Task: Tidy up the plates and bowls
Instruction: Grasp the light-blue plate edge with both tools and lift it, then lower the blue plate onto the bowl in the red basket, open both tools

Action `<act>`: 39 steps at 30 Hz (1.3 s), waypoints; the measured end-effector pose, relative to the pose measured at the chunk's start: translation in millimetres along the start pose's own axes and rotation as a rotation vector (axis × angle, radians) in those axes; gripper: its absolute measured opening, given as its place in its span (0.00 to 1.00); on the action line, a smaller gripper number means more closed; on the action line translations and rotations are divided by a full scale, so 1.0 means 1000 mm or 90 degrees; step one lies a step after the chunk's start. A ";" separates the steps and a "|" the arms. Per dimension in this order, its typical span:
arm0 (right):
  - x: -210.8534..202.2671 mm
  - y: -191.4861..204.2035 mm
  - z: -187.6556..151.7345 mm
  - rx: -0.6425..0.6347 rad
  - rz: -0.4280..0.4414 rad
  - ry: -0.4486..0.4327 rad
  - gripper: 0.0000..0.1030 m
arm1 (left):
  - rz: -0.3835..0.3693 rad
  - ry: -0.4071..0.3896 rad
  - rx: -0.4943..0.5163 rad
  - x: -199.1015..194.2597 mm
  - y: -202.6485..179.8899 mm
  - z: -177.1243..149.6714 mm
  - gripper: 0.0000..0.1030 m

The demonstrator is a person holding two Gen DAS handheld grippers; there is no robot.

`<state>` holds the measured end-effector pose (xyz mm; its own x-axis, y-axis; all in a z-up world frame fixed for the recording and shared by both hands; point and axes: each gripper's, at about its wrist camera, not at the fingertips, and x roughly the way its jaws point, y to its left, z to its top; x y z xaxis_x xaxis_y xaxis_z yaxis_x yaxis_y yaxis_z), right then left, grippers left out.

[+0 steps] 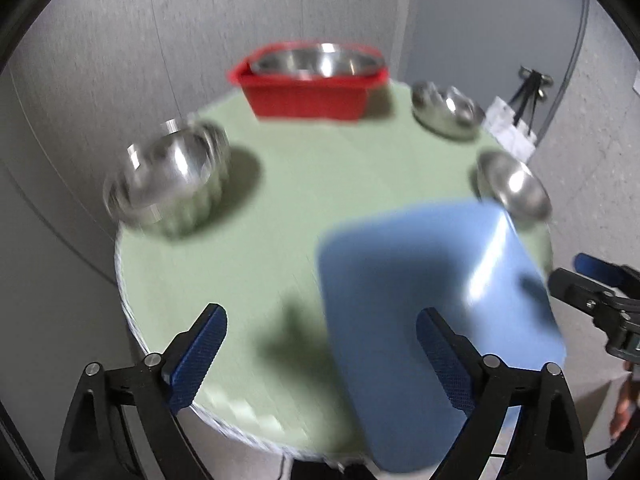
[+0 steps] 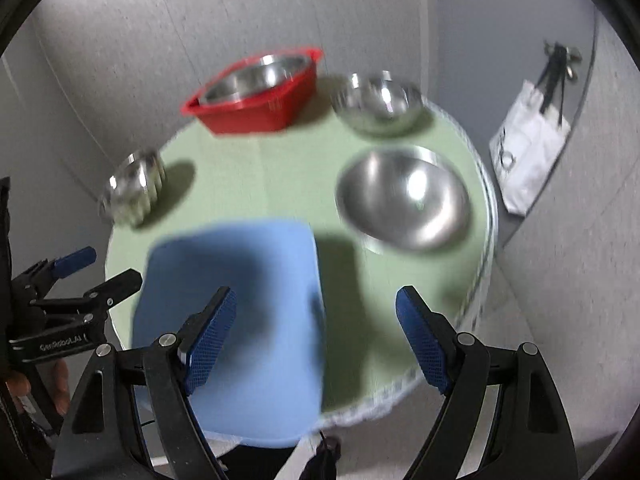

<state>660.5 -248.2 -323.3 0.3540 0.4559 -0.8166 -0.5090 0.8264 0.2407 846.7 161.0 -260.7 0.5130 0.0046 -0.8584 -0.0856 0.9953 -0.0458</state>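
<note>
A red basket (image 1: 308, 98) (image 2: 256, 114) stands at the back of the round green table (image 1: 248, 280) (image 2: 256, 184) with a steel bowl (image 1: 320, 60) (image 2: 256, 76) inside it. A stack of steel bowls (image 1: 168, 176) (image 2: 134, 188) sits at the left edge. Two single steel bowls (image 1: 446, 110) (image 1: 514, 186) sit at the right, seen in the right wrist view as a smaller one (image 2: 378, 100) behind a larger one (image 2: 404, 200). A blue mat (image 1: 436, 320) (image 2: 236, 320) lies at the front. My left gripper (image 1: 322, 356) (image 2: 100, 270) and right gripper (image 2: 316, 340) (image 1: 580, 276) hover above the front edge, both open and holding nothing.
A white tote bag (image 1: 508, 128) (image 2: 528, 148) hangs by the grey wall to the right of the table. Grey walls close in behind and to the left. A hand (image 2: 24, 392) holds the left gripper's handle. The picture is blurred by motion.
</note>
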 end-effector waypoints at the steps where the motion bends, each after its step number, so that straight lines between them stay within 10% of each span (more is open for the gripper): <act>1: 0.006 -0.002 -0.008 0.004 0.006 0.012 0.81 | -0.006 0.017 -0.007 0.002 -0.001 -0.010 0.80; 7: 0.036 -0.014 -0.031 0.040 0.069 0.076 0.58 | -0.069 0.091 -0.029 0.016 -0.003 -0.035 0.34; 9: 0.039 -0.012 -0.036 0.035 0.093 0.084 0.20 | -0.095 0.093 -0.032 0.015 -0.002 -0.032 0.24; 10: 0.039 -0.009 -0.035 0.031 0.092 0.083 0.17 | -0.077 0.076 -0.023 0.011 -0.010 -0.026 0.22; 18: -0.002 0.009 0.020 -0.012 0.101 0.006 0.14 | -0.091 -0.018 -0.011 -0.030 0.001 0.027 0.21; 25: -0.009 0.027 0.128 -0.021 0.105 -0.073 0.14 | -0.103 -0.109 0.005 -0.045 0.026 0.138 0.21; 39: 0.126 0.049 0.273 0.017 0.057 -0.031 0.15 | -0.062 -0.043 0.020 0.112 0.087 0.299 0.21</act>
<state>894.4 -60.0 -270.9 0.3462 0.5428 -0.7652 -0.5189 0.7903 0.3258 1152.6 277.2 -208.3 0.5741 -0.0867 -0.8142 -0.0066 0.9939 -0.1105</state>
